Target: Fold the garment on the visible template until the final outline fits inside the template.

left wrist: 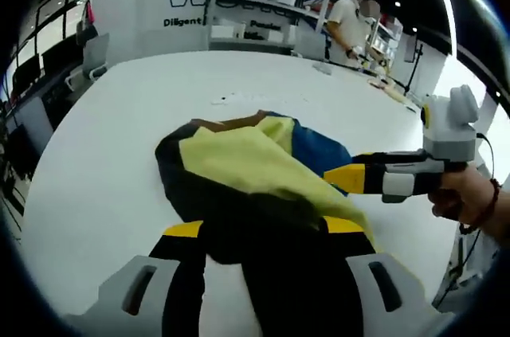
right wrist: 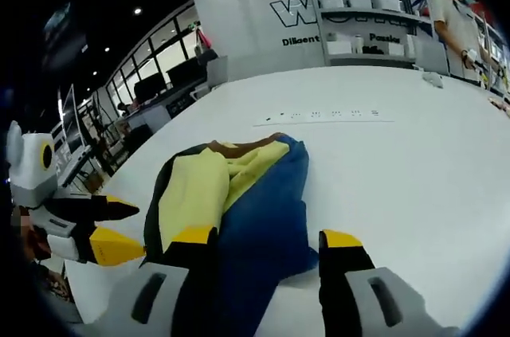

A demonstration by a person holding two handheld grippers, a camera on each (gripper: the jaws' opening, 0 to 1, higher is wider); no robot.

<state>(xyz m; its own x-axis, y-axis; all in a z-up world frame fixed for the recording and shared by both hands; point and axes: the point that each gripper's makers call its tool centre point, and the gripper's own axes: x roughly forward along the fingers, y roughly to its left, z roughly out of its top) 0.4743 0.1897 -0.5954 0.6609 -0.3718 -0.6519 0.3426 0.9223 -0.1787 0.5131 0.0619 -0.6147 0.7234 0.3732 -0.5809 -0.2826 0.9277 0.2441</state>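
The garment is a soft heap of cloth in yellow, blue, black and a bit of brown. It lies bunched on the white surface. I think it is light and floppy, so it will sag and slide if lifted by one spot. The best places to hold it look like an edge or a corner, not the thick middle of the heap.

In the left gripper view, the left gripper sits low at 6 o'clock with its jaws spread, and dark cloth lies between them. I cannot tell if it is pinching the cloth.

The right gripper comes in from 3 o'clock, held by a hand. Its tips look near each other at the yellow cloth's edge. In the right gripper view, the right gripper has its jaws wide apart, with blue cloth lying between them. I cannot tell if it is holding anything.

No template shape is clear under the heap.
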